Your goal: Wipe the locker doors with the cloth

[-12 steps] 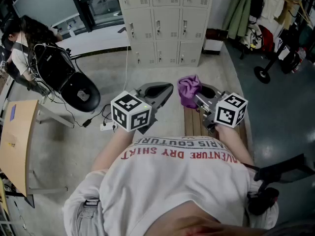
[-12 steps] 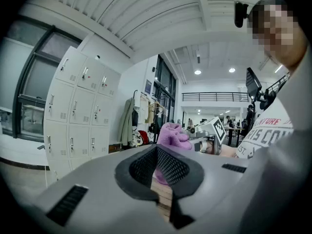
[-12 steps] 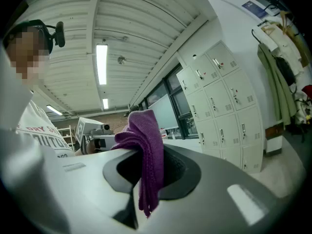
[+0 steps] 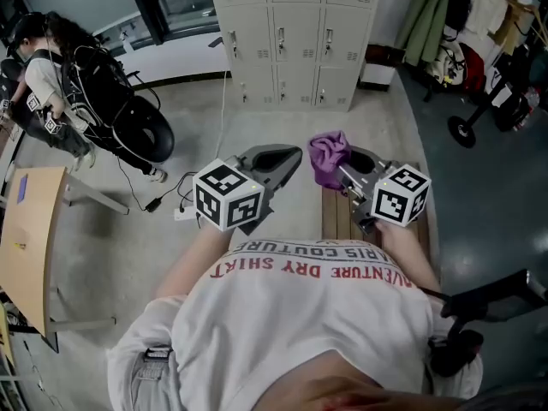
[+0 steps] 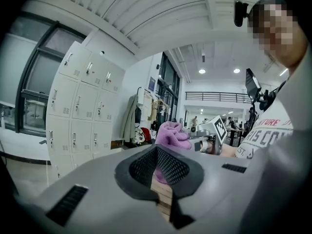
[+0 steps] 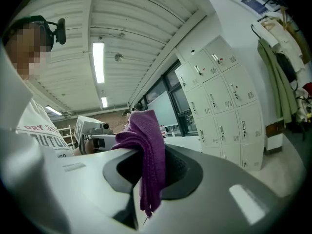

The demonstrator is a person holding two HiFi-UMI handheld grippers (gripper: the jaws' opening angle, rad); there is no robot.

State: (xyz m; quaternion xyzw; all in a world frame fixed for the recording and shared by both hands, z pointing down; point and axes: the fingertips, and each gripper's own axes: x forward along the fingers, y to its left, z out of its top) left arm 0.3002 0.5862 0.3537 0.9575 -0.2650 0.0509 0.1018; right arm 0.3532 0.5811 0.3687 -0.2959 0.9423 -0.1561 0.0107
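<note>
The grey lockers (image 4: pixel 291 37) stand against the far wall, several steps ahead; they also show in the left gripper view (image 5: pixel 78 111) and the right gripper view (image 6: pixel 224 111). A purple cloth (image 4: pixel 329 157) hangs bunched from my right gripper (image 4: pixel 344 175), which is shut on it; the cloth (image 6: pixel 148 150) drapes down over the jaws. My left gripper (image 4: pixel 281 156) is held level beside it, shut with nothing in it (image 5: pixel 158 155). The left gripper view catches the cloth (image 5: pixel 170 134) just past its jaws.
A wooden bench (image 4: pixel 338 217) lies under my right gripper. A person (image 4: pixel 51 84) with a black chair is at the far left, near a wooden table (image 4: pixel 30 247). A power strip (image 4: pixel 184 215) lies on the floor. Hanging coats (image 4: pixel 432 15) and wheeled gear (image 4: pixel 488 101) fill the right.
Both grippers keep their pose and the cloth stays held. The lockers have slid slightly up in the head view. The person at the far left has moved, along with the black chair.
</note>
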